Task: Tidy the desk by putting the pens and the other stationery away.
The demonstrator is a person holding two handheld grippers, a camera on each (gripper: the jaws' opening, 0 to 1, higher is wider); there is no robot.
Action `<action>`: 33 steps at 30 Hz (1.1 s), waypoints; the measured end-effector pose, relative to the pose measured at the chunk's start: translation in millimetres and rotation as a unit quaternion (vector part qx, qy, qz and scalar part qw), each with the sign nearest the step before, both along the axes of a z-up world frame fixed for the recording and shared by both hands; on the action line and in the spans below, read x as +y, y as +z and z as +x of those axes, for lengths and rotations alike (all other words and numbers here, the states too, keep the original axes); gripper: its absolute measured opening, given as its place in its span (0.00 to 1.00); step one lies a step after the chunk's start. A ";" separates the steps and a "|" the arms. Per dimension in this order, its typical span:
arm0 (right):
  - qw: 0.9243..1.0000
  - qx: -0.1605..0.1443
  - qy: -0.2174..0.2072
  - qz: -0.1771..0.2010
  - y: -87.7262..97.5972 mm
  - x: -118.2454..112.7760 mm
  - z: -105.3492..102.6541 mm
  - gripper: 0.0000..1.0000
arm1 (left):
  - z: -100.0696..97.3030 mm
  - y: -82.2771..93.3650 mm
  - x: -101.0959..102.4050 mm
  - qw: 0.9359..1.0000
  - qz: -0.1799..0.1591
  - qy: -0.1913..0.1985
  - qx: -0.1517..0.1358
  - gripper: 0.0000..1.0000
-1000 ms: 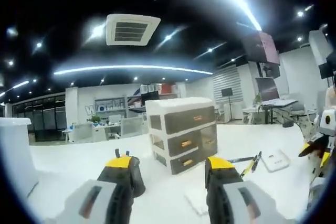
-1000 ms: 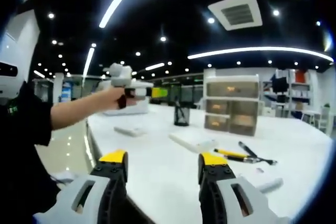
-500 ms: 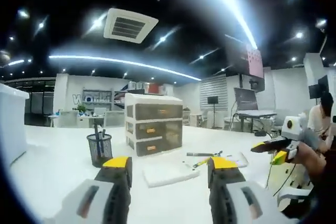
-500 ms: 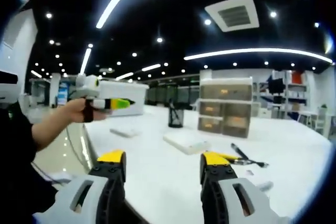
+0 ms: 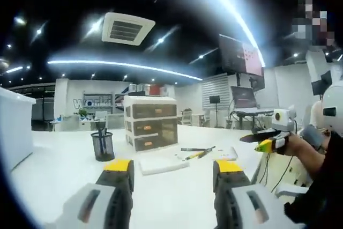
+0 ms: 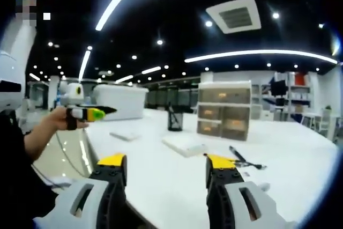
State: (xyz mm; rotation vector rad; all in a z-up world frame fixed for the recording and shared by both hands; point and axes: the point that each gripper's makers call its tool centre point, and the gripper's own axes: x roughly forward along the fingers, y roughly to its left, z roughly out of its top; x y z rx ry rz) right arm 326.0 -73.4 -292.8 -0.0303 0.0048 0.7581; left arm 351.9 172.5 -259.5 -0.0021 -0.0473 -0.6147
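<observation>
White desk point(image 5: 64, 175) is lying under both raised grippers; left gripper point(image 5: 172, 172) and right gripper point(image 6: 166, 165) are hovering wide-jawed (empty), facing the drawer unit point(image 5: 150, 126); pens point(image 6: 240, 159) are lying nearby.

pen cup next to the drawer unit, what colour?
Black mesh pen cup, left of the drawer unit; clearest in the left gripper view.

The left tongs point(image 5: 172, 167) gape over the white desk point(image 5: 59, 172), with the mesh pen cup point(image 5: 102, 146) at 10 o'clock, a 3-drawer unit point(image 5: 150, 127) at 11 and pens point(image 5: 197, 153) at 1.
</observation>
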 end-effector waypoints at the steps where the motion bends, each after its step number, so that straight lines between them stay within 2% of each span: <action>1: 1.000 0.001 -0.001 0.000 -0.6 -0.9 0.0 0.56 | -2.0 0.8 1.5 1.000 -0.005 0.004 -0.003 0.60; 3: 1.000 0.003 -0.002 -0.001 -2.3 -2.4 0.2 0.56 | -5.8 -0.3 1.4 1.000 0.001 0.011 -0.009 0.60; 7: 1.000 0.009 -0.002 -0.009 -5.8 -4.7 1.0 0.56 | -9.0 -6.3 0.1 1.000 0.020 0.009 -0.003 0.60; 16: 1.000 0.017 -0.005 -0.025 -8.8 -10.8 3.7 0.56 | -14.9 -14.4 3.3 1.000 0.020 0.006 0.007 0.60; 25: 0.994 0.019 0.001 -0.105 -10.6 -13.0 9.8 0.56 | -17.5 -29.1 5.6 0.999 0.018 -0.004 0.026 0.60; 33: 0.986 0.025 0.025 -0.165 -3.4 -13.9 20.0 0.56 | -32.8 -30.0 -0.8 0.999 0.033 -0.019 0.029 0.60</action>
